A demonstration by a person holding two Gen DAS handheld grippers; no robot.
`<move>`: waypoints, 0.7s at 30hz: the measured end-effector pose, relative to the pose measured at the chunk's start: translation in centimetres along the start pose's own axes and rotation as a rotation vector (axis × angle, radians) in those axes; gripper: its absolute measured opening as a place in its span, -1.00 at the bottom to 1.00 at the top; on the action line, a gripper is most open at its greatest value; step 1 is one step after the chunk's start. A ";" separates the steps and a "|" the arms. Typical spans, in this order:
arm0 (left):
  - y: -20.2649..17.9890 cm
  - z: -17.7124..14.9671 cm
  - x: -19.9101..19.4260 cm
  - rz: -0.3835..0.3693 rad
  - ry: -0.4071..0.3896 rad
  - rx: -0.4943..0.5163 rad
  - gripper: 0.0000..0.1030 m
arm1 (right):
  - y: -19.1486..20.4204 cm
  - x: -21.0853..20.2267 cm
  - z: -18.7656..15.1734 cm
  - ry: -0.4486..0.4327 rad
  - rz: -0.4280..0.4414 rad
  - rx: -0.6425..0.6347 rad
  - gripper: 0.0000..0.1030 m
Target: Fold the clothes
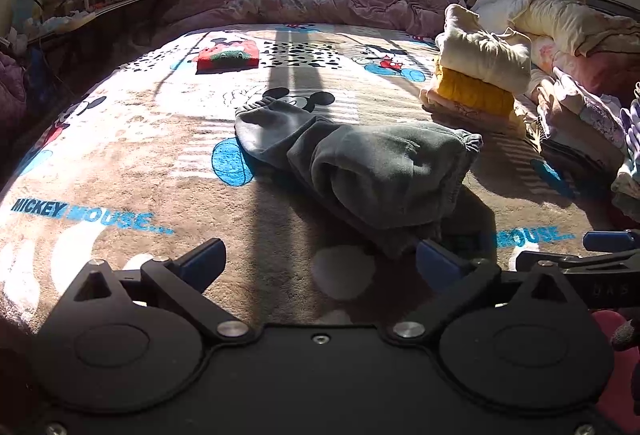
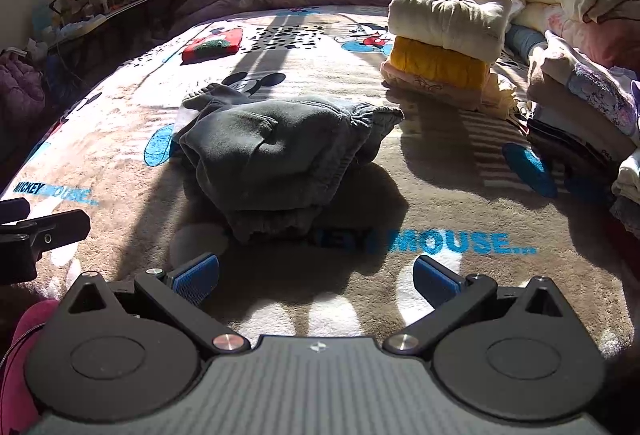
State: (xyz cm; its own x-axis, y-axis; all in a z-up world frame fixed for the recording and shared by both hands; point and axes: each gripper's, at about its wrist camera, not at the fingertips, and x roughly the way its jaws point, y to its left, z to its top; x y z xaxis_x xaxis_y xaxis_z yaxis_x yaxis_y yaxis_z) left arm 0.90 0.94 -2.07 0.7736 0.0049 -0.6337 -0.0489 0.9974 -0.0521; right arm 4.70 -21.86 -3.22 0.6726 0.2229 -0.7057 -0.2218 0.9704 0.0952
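L gripper (image 1: 320, 263) fingers wide | R gripper (image 2: 316, 277) fingers wide | grey pants (image 2: 272, 151) folded on blanket (image 2: 440, 203)

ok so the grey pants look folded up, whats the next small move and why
Probably bring both grippers forward to the near edge of the grey pants and close on the bundle to lift it. Left gripper and right gripper both have jaws open and empty just short of it, and a folded stack sits to the right, a likely spot for it.
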 end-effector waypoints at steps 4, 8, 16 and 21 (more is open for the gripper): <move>0.0 0.0 0.0 -0.002 0.000 0.001 0.99 | 0.0 0.1 0.0 -0.001 -0.001 0.001 0.99; 0.0 0.0 0.1 0.000 0.002 0.001 0.99 | -0.1 0.1 0.0 -0.001 0.002 0.004 0.99; 0.1 0.5 1.6 -0.034 0.012 0.015 0.99 | -1.1 0.0 -0.1 -0.052 0.052 0.059 0.99; 0.9 1.7 3.4 -0.080 -0.010 -0.017 0.99 | -4.0 1.5 -0.4 -0.058 0.175 0.212 0.99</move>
State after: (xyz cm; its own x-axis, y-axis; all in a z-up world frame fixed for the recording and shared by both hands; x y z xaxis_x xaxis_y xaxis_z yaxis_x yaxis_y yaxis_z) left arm 4.54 1.98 -2.95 0.7816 -0.0745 -0.6193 0.0031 0.9933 -0.1156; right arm 6.33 -25.46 -4.93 0.6781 0.3875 -0.6245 -0.1891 0.9131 0.3613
